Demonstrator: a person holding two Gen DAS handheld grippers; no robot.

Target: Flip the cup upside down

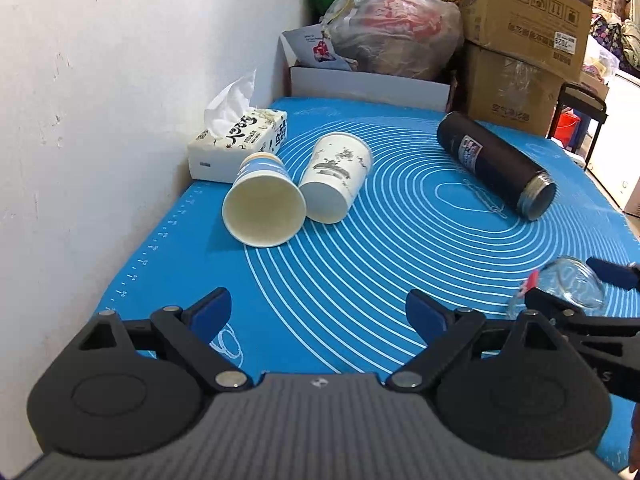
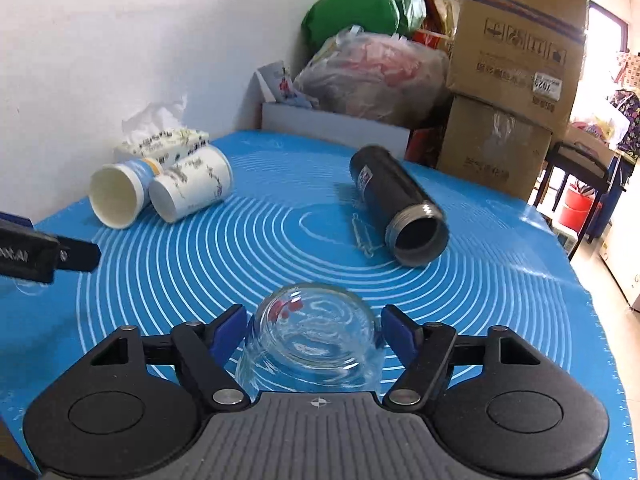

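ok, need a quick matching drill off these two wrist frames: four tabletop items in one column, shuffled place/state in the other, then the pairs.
Items:
1. glass cup
2. black flask
3. blue-banded paper cup
4. tissue box

States:
A. against the wall, a tissue sticking up
B. on its side, threaded open mouth toward the cameras
C. between the open fingers of the right hand-held gripper
D. on its side beside the ink-printed paper cup, white inside showing

Pairs: 1-C, 2-B, 3-D, 4-A
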